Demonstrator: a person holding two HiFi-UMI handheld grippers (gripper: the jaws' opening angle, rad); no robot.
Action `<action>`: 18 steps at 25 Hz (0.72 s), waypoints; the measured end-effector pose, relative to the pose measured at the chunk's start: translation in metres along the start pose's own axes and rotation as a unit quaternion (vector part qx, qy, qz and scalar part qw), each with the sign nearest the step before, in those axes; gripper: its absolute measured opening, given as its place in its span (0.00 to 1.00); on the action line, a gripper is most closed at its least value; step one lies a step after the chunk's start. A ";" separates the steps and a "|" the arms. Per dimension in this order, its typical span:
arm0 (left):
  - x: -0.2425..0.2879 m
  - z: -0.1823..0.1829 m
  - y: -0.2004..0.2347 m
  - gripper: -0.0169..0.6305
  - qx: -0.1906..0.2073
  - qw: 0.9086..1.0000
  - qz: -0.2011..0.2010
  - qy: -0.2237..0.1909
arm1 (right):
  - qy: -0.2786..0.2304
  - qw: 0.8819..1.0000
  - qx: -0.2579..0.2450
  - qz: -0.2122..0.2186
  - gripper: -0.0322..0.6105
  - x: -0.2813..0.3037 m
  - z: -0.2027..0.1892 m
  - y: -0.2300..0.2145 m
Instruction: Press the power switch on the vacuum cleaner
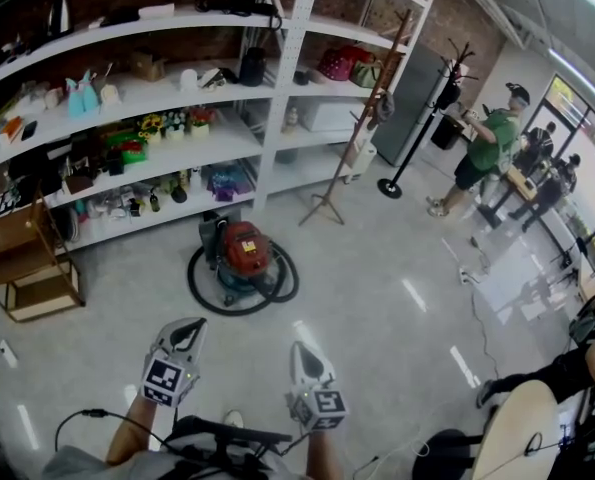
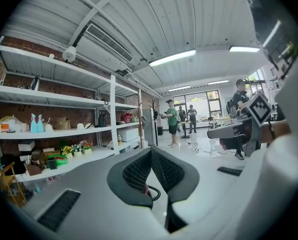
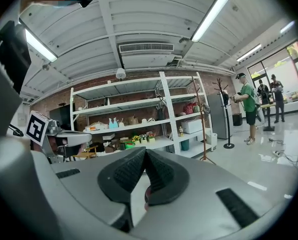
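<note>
Left claw, right claw: both closed on nothing. Vacuum cleaner: red-topped canister on floor before shelves, well ahead. Likely heavy, rigid, stable under a press; switch too small to see.

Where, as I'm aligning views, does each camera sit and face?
Head view: on the head, steeply down at floor and vacuum; left gripper, right gripper and forearms show.
Left gripper view: on that gripper, along its shut jaws at the shelves; right gripper at right.
Right gripper view: on that gripper, along its shut jaws at the shelves; left gripper at left.
Shared: shelves and the person in green.
</note>
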State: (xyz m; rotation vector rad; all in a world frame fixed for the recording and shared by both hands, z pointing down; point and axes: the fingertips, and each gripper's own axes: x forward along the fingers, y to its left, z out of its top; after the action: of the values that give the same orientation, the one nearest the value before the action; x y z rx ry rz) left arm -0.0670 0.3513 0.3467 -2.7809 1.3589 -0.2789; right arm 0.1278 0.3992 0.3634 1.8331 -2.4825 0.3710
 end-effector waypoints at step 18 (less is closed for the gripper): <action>0.063 -0.002 0.029 0.04 -0.004 1.000 0.006 0.014 | 0.006 1.000 0.000 0.004 0.06 0.062 0.008 -0.041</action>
State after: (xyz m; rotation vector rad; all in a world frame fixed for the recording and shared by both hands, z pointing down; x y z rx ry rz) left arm -0.0520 0.2841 0.3546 -2.7836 1.3860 -0.3130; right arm 0.1485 0.3279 0.3735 1.8171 -2.4827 0.3811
